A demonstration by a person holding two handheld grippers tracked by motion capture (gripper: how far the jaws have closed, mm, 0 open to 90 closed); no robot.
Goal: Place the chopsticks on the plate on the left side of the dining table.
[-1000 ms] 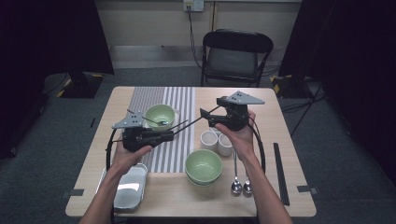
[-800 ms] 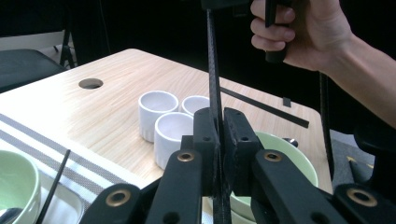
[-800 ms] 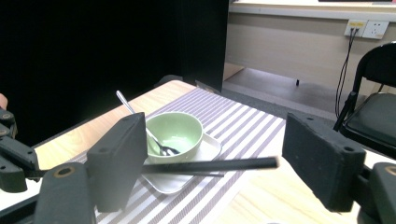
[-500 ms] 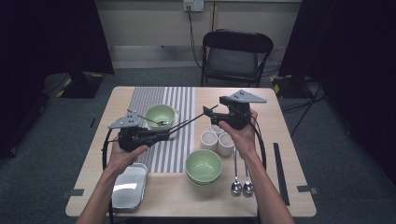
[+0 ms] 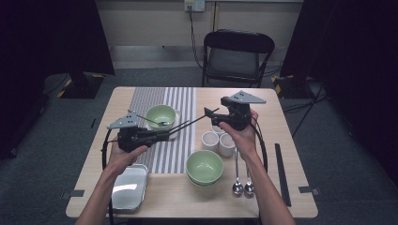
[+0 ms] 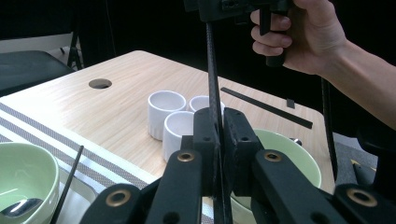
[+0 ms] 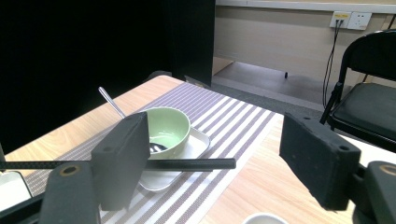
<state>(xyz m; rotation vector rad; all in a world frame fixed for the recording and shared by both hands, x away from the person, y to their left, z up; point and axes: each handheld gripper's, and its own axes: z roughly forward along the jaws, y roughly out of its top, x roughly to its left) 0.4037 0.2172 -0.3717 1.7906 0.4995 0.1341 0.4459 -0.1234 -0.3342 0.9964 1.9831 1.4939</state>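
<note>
My left gripper (image 5: 164, 134) (image 6: 219, 126) is shut on a black chopstick (image 5: 187, 124) (image 6: 212, 70) and holds it above the striped mat. The stick slants up and to the right toward my right gripper (image 5: 212, 117). In the right gripper view, the right gripper (image 7: 219, 151) stands wide open. The chopstick (image 7: 196, 164) crosses past the left jaw and its free end lies in the gap, well short of the right jaw. A second black chopstick (image 5: 281, 173) lies along the table's right side.
A green bowl (image 5: 161, 116) with a spoon sits on a small tray on the striped mat (image 5: 180, 101). Three white cups (image 5: 218, 140), stacked green bowls (image 5: 204, 166), two spoons (image 5: 241, 187) and a metal tray (image 5: 127, 185) lie nearer. A chair (image 5: 237, 56) stands behind the table.
My left gripper has drifted slightly to the left with the chopstick in it. The right gripper has stayed where it was, still open.
</note>
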